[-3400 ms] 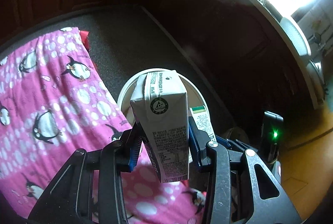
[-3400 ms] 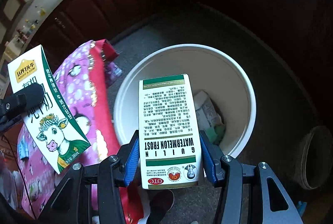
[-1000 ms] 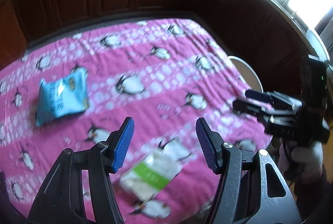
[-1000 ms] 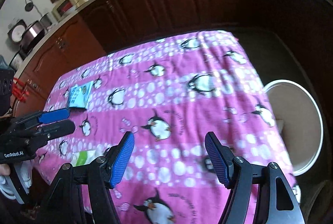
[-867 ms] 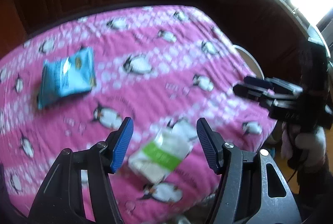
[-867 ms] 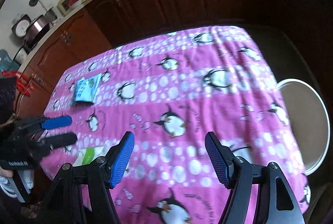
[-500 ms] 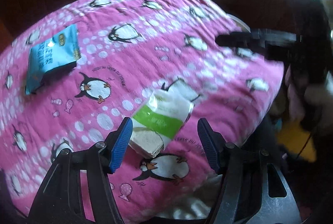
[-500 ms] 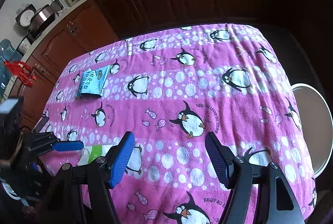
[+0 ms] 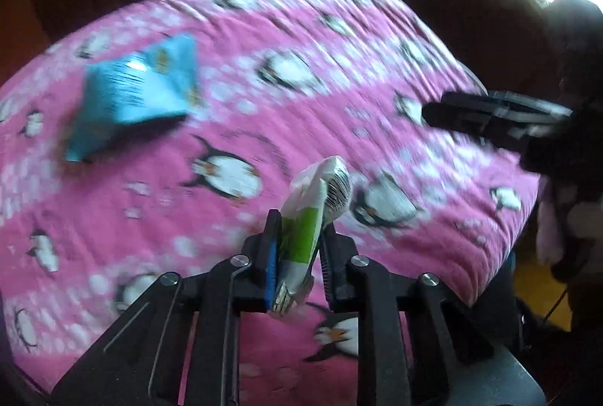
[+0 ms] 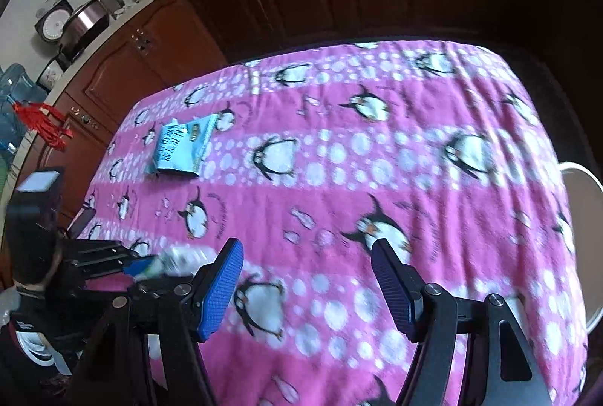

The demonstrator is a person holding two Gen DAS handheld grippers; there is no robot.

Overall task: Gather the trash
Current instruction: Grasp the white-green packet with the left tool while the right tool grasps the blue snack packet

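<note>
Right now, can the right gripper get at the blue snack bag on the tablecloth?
Probably yes: the right gripper is open and empty, and nothing lies between it and the blue snack bag across the tablecloth.

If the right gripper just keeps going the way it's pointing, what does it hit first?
Most likely the bare pink penguin cloth. The right gripper is open and empty, with no trash between its fingers or straight ahead; the blue packet lies well off to the left. Depth is hard to judge.

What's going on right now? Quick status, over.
Left gripper just closed on green-white packet. Right gripper open, empty. Blue packet lies on pink cloth. Nothing blocking.
</note>
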